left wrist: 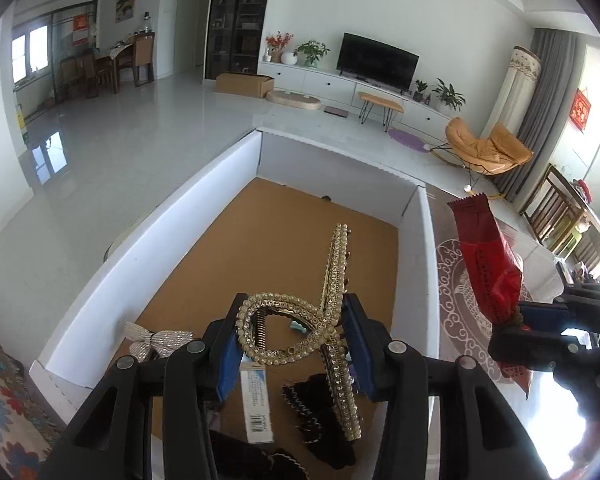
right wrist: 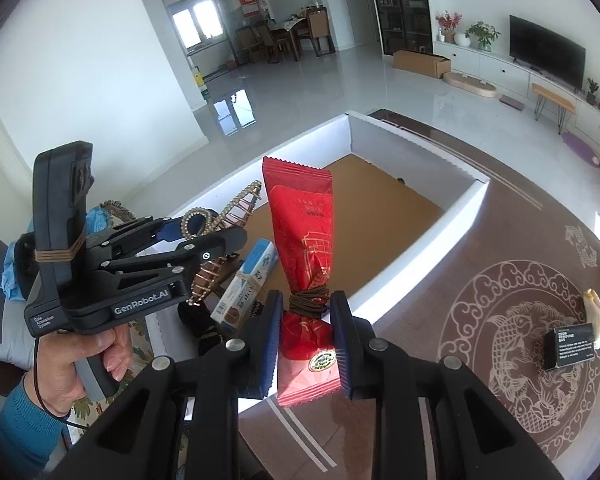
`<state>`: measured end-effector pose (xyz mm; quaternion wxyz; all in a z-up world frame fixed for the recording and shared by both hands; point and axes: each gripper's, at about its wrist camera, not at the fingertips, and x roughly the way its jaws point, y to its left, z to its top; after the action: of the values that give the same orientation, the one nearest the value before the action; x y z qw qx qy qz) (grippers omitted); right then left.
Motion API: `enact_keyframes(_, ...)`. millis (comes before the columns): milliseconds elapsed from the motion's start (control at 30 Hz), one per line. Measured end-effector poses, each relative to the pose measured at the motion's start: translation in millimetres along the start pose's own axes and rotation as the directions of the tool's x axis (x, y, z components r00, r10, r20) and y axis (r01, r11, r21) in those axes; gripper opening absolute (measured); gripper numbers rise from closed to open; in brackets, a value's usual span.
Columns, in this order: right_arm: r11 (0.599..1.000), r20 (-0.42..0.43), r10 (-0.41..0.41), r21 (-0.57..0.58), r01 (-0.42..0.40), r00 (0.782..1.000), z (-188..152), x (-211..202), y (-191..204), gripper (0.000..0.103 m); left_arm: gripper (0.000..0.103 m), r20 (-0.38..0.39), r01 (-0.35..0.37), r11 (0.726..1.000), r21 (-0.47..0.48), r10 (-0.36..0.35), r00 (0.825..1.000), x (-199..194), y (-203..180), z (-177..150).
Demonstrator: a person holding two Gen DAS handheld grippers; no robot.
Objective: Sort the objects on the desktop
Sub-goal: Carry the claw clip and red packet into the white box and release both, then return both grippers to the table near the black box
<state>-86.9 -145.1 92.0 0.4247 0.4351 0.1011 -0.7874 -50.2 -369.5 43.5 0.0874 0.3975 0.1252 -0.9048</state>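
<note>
My left gripper (left wrist: pixel 292 340) is shut on a gold rhinestone hair clip (left wrist: pixel 300 328) and holds it above a white box (left wrist: pixel 148 240) with a brown floor. My right gripper (right wrist: pixel 305 332) is shut on a red snack packet (right wrist: pixel 304 248) tied with brown bands, held upright over the box's near wall. The packet also shows at the right of the left wrist view (left wrist: pixel 488 256). The left gripper with the clip shows in the right wrist view (right wrist: pixel 204 236).
In the box lie a blue-white small carton (right wrist: pixel 246 284), a silver bow (left wrist: pixel 156 340) and black scalloped items (left wrist: pixel 312 408). On the patterned brown table (right wrist: pixel 500 320) to the right lie a black box (right wrist: pixel 572 346) and a pale shell-like object (right wrist: pixel 598 316).
</note>
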Motion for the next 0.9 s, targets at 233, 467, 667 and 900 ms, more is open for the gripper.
enact_keyframes(233, 0.995, -0.166, 0.059, -0.064, -0.071, 0.984, -13.3, 106.2, 72.5, 0.029, 0.050, -0.182, -0.157, 0.984, -0.085, 0.139, 0.973, 52.5, 68.9, -35.0)
enact_keyframes(467, 0.991, -0.076, 0.102, -0.076, -0.108, 0.992, -33.2, 93.1, 66.0, 0.091, 0.077, -0.037, -0.150, 0.982, -0.118, 0.146, 0.989, 31.0, 48.5, -34.5)
enact_keyframes(667, 0.996, 0.206, -0.083, -0.027, 0.090, 0.975, -72.3, 10.7, -14.4, 0.103, 0.081, 0.088, 0.022, 1.000, -0.003, -0.022, 0.996, -12.2, -36.9, -38.5)
enact_keyframes(900, 0.854, 0.024, -0.497, 0.190, 0.484, 0.868, -201.9, -9.5, -186.7, 0.103, 0.103, 0.092, 0.269, 0.915, 0.302, -0.309, 0.947, -37.6, -180.9, -83.7)
